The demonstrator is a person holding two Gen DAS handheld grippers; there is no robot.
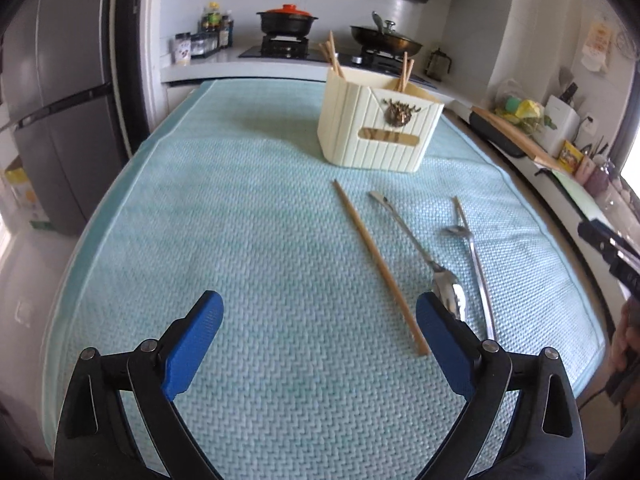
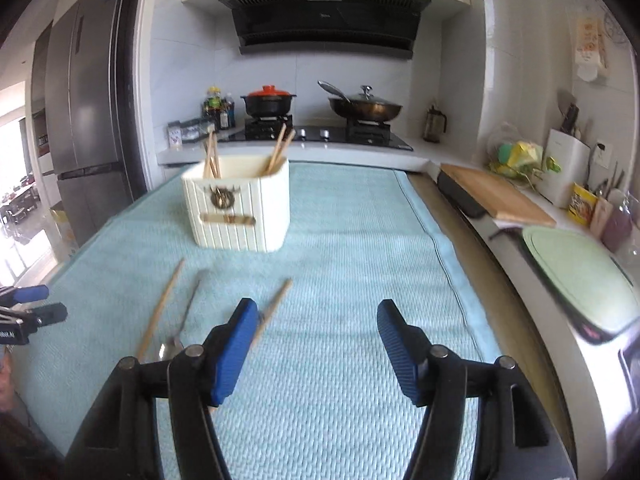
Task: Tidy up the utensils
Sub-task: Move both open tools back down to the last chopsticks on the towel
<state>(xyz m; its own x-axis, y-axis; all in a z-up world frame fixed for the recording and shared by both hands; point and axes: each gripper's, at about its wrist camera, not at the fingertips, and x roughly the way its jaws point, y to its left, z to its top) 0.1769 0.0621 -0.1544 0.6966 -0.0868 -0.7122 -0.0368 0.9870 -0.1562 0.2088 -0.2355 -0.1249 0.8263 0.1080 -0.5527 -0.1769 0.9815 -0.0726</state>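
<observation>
both your left gripper (image 1: 320,340) and right gripper (image 2: 314,344) gape wide, holding nothing; next, close on the chopstick (image 1: 380,268) mid-mat (image 1: 240,208), for the holder (image 1: 376,128) near the far edge

The left claw (image 1: 320,328) is spread wide, its blue fingers (image 1: 194,344) well apart with nothing between them. The right claw (image 2: 314,340) is also spread wide and holds nothing. Each appears at the edge of the other's view, and a hand (image 1: 624,344) grips the right one.
</observation>
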